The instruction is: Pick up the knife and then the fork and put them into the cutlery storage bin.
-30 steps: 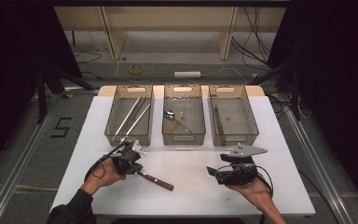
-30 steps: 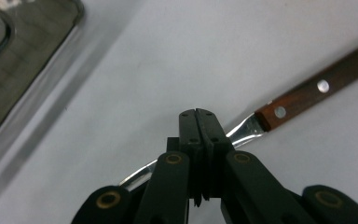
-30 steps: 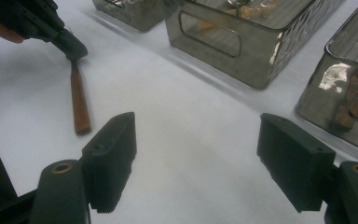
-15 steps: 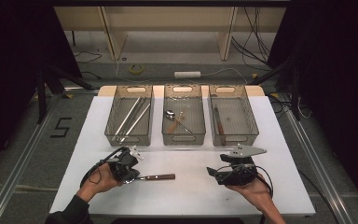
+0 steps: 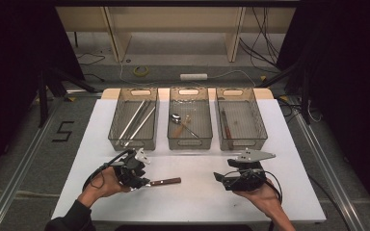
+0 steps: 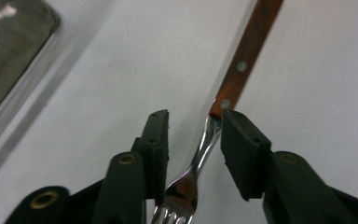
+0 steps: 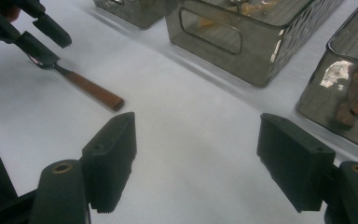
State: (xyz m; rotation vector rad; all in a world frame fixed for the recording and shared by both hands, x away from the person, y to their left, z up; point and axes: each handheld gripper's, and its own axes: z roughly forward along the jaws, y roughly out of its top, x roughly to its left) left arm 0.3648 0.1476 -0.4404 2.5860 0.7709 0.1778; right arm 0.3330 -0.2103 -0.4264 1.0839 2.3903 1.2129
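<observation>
I see a fork [image 6: 235, 79] with a reddish-brown wooden handle lying on the white table [image 5: 197, 202], in front of the middle basket [image 5: 189, 126] and a little to its left. Two pale metal rivets are set into the handle, one at the end nearest the neck and one farther up. The neck is thin, polished steel that curves down into a shiny head, and the roots of the tines show at the bottom edge of the left gripper view. In the high view the handle points to the right, away from my left hand [image 5: 99, 185].

My left gripper [image 6: 193, 135] stands around the fork's neck, its jaws a narrow gap apart. The steel runs between them and lies against the inner corner of the right-hand jaw; the other jaw stands clear of it. I cannot tell whether the jaws press the fork. In the right gripper view the same gripper appears far off, with the brown handle sticking out from under it.

My right gripper [image 7: 196, 154] rests in my right hand [image 5: 262, 197] on the table in front of the right basket [image 5: 241, 124], well apart from the fork. Its jaws are spread wide with only bare table between them.

The left basket [image 5: 134, 124] holds long silver utensils, the middle basket holds a spoon [image 5: 179, 119], and the right basket holds a dark-handled utensil [image 5: 224, 122].
</observation>
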